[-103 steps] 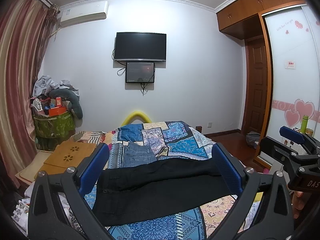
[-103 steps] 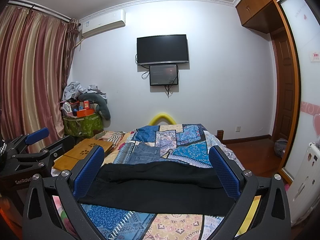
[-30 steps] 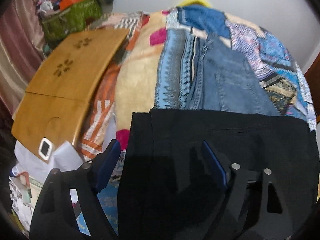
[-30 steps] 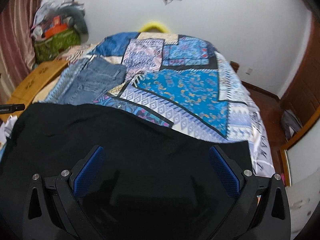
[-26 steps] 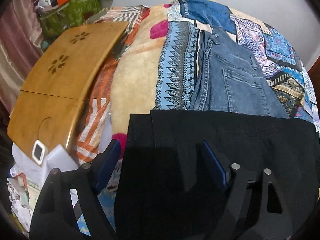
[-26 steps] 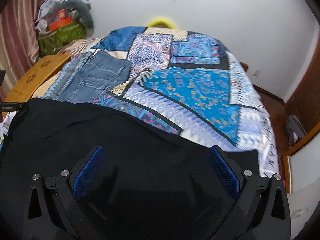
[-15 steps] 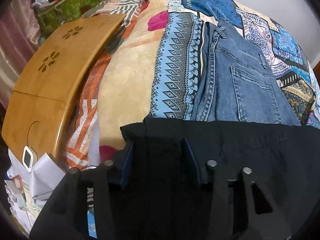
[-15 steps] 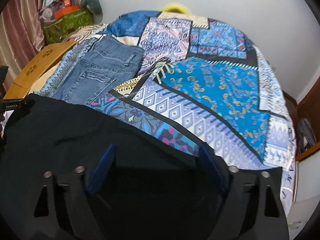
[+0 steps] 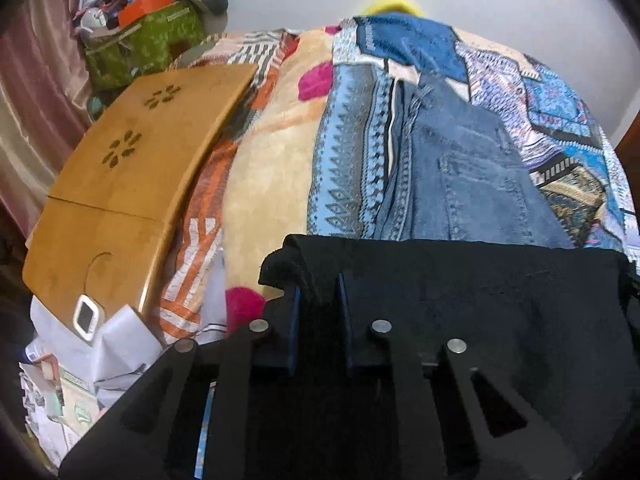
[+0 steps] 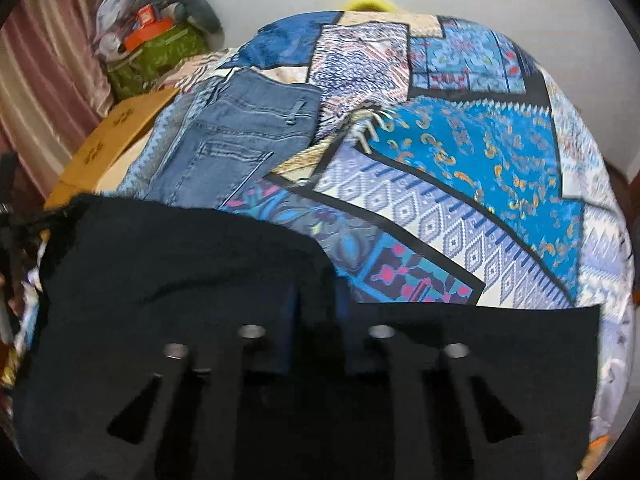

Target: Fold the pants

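Observation:
The black pants (image 9: 480, 300) lie across the near end of the bed, spread left to right. My left gripper (image 9: 318, 292) is shut on the pants' far edge near their left end, where the cloth bunches up between the fingers. My right gripper (image 10: 318, 296) is shut on the far edge of the same black pants (image 10: 180, 280) near the middle of that view. The cloth rises in a ridge at the fingers. The pants' right part (image 10: 520, 340) lies flat.
Folded blue jeans (image 9: 460, 168) lie farther back on the patchwork bedspread (image 10: 480, 140). A wooden lap table (image 9: 132, 168) rests on the bed's left side with a small white device (image 9: 86, 318) by it. A green bag of clutter (image 9: 140, 48) stands by the curtain.
Both grippers have come down to the pants' far edge and closed from wide open to shut on the cloth. The edge now bunches up at each gripper.

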### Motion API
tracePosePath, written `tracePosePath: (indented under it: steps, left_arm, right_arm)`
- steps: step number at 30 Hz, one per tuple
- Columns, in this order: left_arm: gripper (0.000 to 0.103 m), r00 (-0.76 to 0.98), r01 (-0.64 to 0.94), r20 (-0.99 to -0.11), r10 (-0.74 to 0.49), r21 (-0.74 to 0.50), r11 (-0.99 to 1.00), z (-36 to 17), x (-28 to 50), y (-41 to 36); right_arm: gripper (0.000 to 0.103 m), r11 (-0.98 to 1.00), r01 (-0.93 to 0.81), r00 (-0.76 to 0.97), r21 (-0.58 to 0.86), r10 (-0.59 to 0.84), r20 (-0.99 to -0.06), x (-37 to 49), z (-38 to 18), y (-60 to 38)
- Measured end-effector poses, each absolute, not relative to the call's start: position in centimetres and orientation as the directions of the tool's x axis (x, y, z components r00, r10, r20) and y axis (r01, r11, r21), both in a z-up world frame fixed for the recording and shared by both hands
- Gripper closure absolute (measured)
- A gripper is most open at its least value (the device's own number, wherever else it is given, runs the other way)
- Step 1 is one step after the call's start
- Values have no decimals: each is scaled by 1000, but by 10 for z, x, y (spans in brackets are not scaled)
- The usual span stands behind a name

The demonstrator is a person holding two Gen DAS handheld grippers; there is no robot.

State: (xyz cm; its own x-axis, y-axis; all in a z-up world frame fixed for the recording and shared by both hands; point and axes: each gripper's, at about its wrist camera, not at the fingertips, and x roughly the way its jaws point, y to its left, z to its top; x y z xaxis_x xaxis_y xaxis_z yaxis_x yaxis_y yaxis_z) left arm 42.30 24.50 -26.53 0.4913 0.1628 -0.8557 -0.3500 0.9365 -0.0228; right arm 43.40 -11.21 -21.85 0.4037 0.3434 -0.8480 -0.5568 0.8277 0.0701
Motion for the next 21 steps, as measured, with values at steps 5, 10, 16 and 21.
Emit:
tracePosePath:
  steps: [5, 10, 16, 21]
  left_arm:
    - [92, 551, -322, -821, 148, -46, 946, -226, 406, 239]
    - [92, 609, -280, -781, 138, -48, 959, -186, 373, 226]
    - [93, 648, -246, -747, 144, -26, 969, -152, 318, 208]
    - [93, 659, -226, -738, 143, -13, 974, -141, 276, 196]
  right_arm:
    - [96, 835, -547, 452, 58, 353, -819, 416, -194, -119]
    - [96, 842, -536, 492, 65, 375, -785, 391, -162, -135]
    - [97, 840, -539, 537, 61, 398, -744, 343, -126, -151]
    - [97, 832, -553, 554, 38, 401, -729, 299, -112, -159]
